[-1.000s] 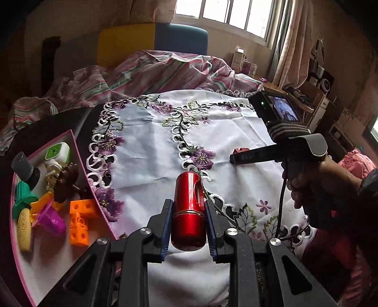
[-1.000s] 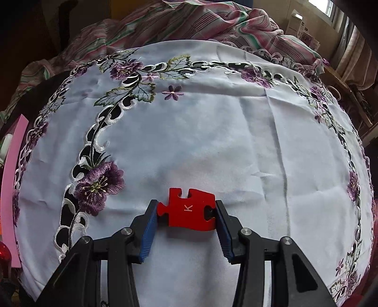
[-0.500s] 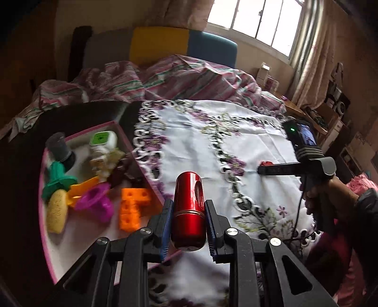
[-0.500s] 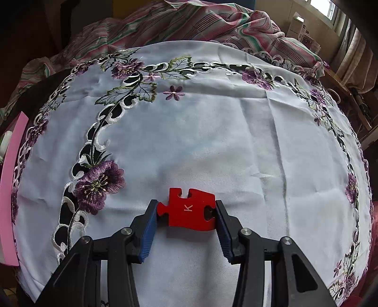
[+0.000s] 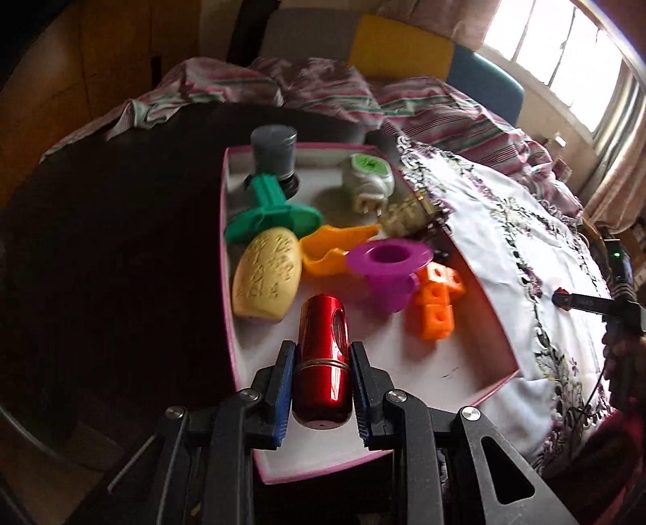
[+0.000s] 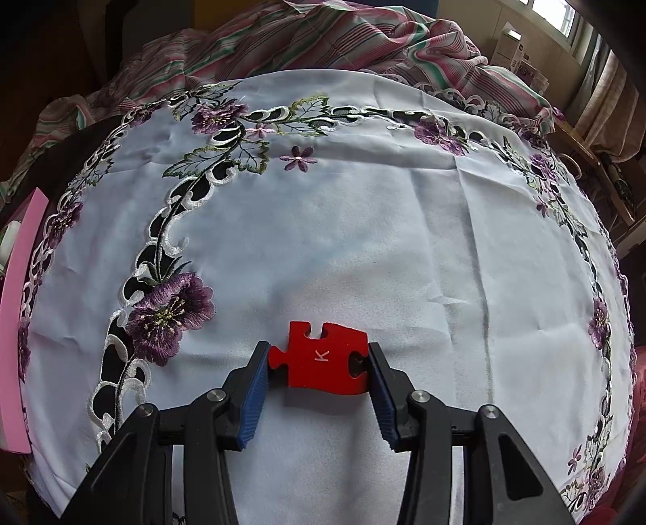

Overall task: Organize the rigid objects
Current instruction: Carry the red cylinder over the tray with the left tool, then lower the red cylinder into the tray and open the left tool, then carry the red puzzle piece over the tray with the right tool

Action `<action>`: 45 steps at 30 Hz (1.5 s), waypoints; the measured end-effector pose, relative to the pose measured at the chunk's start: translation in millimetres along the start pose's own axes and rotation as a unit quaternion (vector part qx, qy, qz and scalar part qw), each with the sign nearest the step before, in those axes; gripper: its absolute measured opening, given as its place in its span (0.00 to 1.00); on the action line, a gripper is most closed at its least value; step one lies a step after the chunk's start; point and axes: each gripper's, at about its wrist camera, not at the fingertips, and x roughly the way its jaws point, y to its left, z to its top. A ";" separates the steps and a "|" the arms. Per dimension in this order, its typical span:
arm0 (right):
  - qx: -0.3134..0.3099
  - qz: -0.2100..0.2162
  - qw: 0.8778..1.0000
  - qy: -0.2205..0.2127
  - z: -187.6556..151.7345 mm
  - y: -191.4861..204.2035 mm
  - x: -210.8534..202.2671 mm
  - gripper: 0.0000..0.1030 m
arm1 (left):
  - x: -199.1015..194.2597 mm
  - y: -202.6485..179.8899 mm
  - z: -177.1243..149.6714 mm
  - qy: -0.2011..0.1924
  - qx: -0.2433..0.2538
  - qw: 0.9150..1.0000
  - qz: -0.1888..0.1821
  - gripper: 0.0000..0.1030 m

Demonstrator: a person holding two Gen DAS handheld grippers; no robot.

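Observation:
My left gripper is shut on a shiny red metal cylinder, held over the near part of a pink-rimmed white tray. The tray holds a yellow ridged toy, a green piece, an orange scoop, a purple funnel, orange cubes, a grey jar and a white plug. My right gripper is shut on a red puzzle piece marked K, just above the white embroidered cloth. In the left wrist view that right gripper appears far right.
A striped blanket is bunched at the cloth's far edge. The tray's pink rim shows at the far left of the right wrist view. Dark tabletop lies left of the tray. A person's hand grips the right tool.
My left gripper carried the red cylinder leftward from over the cloth to above the tray, rolling slightly. The right gripper and its puzzle piece stayed still.

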 end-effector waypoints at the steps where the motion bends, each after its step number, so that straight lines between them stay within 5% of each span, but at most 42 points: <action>1: 0.000 0.000 1.000 0.000 0.3 0.1 0.0 0.45 | 0.5 -0.2 -0.9 0.000 0.005 1.000 0.004 0.26; 16: -0.005 -0.004 1.000 0.001 1.1 1.3 -0.1 0.45 | -10.9 5.5 -2.8 -0.038 0.030 0.997 0.052 0.30; 45: -0.019 -0.017 1.000 0.013 -3.2 7.9 -8.9 0.45 | -33.6 23.9 3.7 -0.070 -0.002 0.995 0.070 0.30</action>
